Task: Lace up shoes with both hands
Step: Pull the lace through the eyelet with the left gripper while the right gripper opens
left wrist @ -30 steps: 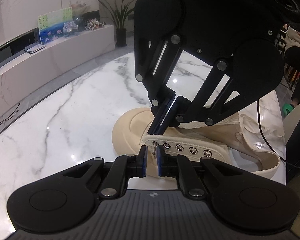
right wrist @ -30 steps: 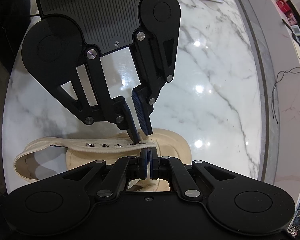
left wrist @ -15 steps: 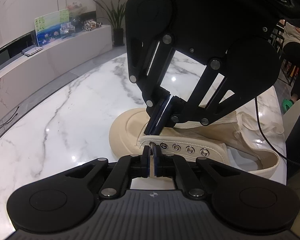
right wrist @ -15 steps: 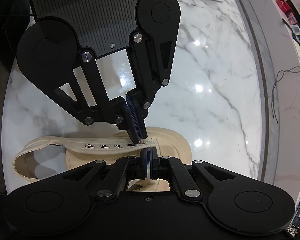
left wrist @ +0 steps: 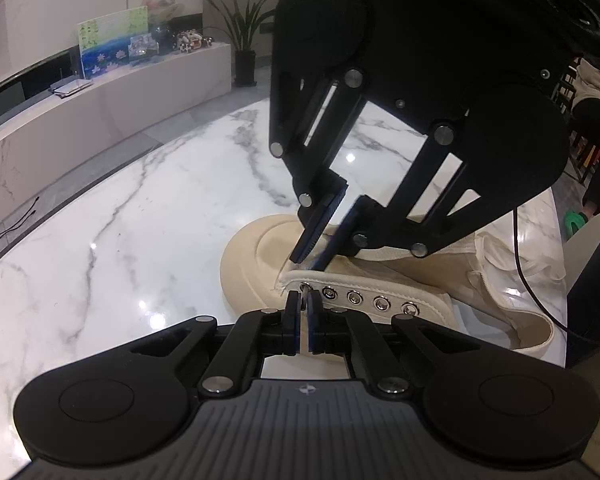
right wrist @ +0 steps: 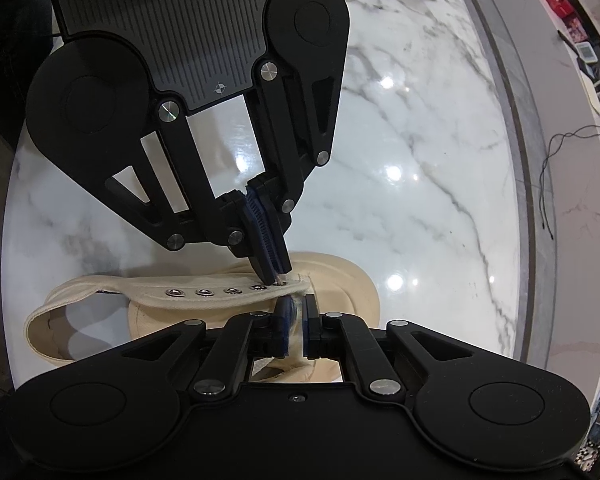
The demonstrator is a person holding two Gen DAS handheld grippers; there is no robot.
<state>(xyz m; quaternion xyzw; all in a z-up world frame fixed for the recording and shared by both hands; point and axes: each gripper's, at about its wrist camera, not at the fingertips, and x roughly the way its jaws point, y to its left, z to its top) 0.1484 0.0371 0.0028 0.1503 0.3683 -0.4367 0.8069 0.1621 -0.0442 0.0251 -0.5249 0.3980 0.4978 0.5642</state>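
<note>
Cream shoe (left wrist: 400, 280) on white marble table (left wrist: 140, 216)

Each matte black tool (left wrist: 304, 300) has 2 round lobes, silver screws, ribbed grey plate and blue ridged pads (right wrist: 260, 224).

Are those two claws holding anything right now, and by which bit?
The left gripper pinches the lace tip at the shoe's front eyelet. The right gripper has just opened, holding nothing.
</note>
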